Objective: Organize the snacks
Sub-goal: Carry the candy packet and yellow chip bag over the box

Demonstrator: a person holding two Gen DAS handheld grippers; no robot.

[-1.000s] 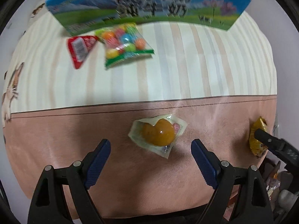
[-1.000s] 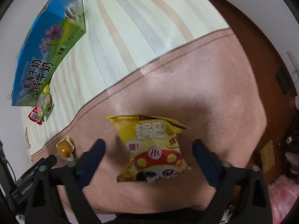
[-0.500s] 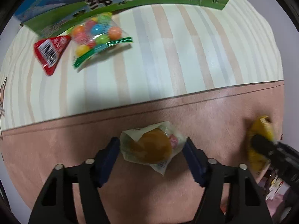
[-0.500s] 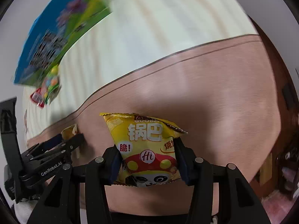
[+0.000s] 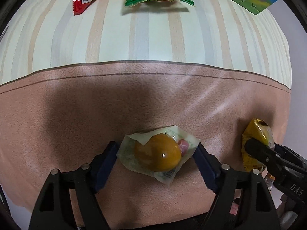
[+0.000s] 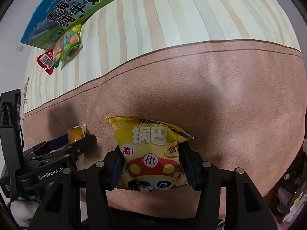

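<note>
On brown mat, left fingers (image 5: 109,157) apparently pinch egg pouch (image 5: 158,154)

Both grippers: black plastic frames w/ triangular cut-outs, silver round screws at the joints, dark-blue pads on the fingers. Left gripper (image 5: 157,151) body reads "GenRobot.AI" in white, seen from the right cam; right gripper (image 6: 151,163) shows white "DAS" lettering.
</note>
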